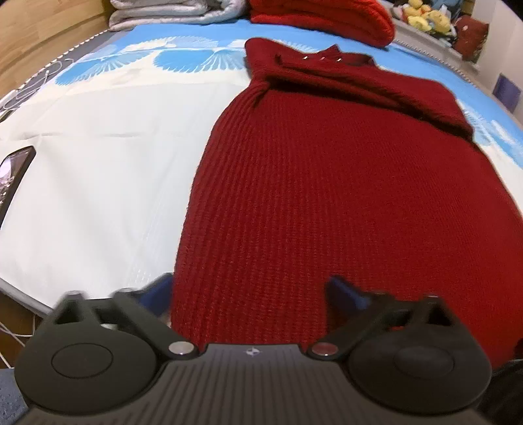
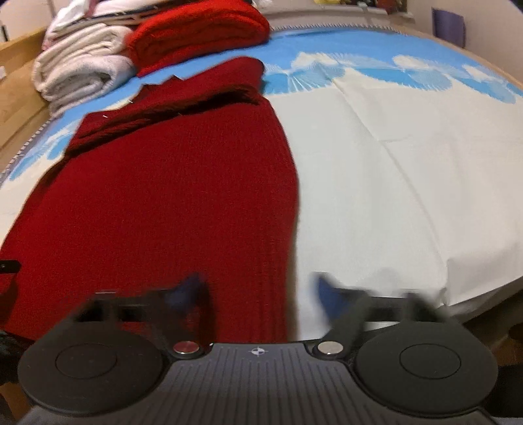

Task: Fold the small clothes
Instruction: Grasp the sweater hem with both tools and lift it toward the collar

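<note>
dark red ribbed knit garment (image 1: 327, 196) flat on bed (image 1: 98, 196) | left gripper (image 1: 251, 294) fingers wide, right gripper (image 2: 258, 294) fingers narrower, both straddling 6 o'clock hem, gripping nothing | risk: pinching one layer only, fold skews

Bedroom: sheeted bed (image 1: 98, 183), folded blankets (image 2: 78, 75), plush toys (image 1: 425, 18)

- Soft, even indoor light; the white and blue bed sheet (image 1: 98, 183) is bright but not glaring.
- The dark red ribbed knit garment (image 1: 327, 196) shows only faint shadow in its folds at the far end.
- Fisheye bending curves the bed's edges around the garment.
- The right wrist view is smeared; the right gripper (image 2: 258, 291) fingertips blur most.
- The left gripper (image 1: 251, 291) fingertips are slightly blurred.
</note>
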Motion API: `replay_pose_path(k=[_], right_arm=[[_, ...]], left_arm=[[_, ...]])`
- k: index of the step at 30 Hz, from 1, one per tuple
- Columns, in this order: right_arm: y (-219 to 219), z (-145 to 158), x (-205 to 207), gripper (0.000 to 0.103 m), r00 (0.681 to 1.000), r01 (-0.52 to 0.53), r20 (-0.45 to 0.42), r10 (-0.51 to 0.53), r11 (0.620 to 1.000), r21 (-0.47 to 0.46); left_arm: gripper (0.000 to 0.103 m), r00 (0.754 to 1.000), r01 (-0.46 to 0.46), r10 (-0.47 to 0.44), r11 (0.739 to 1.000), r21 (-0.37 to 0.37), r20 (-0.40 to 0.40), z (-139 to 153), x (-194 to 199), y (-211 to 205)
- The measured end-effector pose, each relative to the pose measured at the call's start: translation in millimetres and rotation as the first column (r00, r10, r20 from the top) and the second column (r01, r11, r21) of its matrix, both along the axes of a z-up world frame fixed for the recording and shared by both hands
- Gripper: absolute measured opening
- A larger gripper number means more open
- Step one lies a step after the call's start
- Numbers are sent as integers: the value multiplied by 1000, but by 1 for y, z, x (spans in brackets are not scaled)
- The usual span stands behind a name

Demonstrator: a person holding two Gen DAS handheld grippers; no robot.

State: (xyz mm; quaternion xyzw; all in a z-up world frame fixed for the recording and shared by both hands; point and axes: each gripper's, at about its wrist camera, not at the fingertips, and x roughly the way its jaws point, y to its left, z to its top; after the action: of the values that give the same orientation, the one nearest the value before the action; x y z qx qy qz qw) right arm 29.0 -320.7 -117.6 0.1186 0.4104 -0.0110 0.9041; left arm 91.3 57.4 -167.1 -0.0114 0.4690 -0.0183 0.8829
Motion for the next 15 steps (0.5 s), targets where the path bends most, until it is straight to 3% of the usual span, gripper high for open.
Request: replay_pose_path(k=[1, 2, 5, 10, 11, 15], right_arm=[[-3, 0, -2, 23, 1000, 2, 2, -2, 998, 56], [-6, -1, -3, 23, 1000, 24, 0, -24, 995, 93], [-11, -2, -4, 22, 998, 61, 0, -61, 989, 138], [-8, -5, -6, 28, 995, 99, 16, -102, 984, 147], [-7, -5, -6, 21, 996, 84, 17, -87, 988, 132], [-8, 11, -23, 18, 995, 71, 63, -82, 984, 161]], left_arm=[[64, 1000, 4, -4, 1000, -10, 9, 4, -2, 1], [46, 1000, 11, -10, 999, -33, 9, 7, -5, 3], [29, 1000, 14, -15, 996, -93, -8, 9, -10, 11], [23, 999, 48, -47, 997, -55, 17, 11, -15, 4], [22, 999, 28, -27, 999, -47, 19, 11, -17, 4], [21, 1000, -7, 9, 996, -91, 22, 24, -32, 8]])
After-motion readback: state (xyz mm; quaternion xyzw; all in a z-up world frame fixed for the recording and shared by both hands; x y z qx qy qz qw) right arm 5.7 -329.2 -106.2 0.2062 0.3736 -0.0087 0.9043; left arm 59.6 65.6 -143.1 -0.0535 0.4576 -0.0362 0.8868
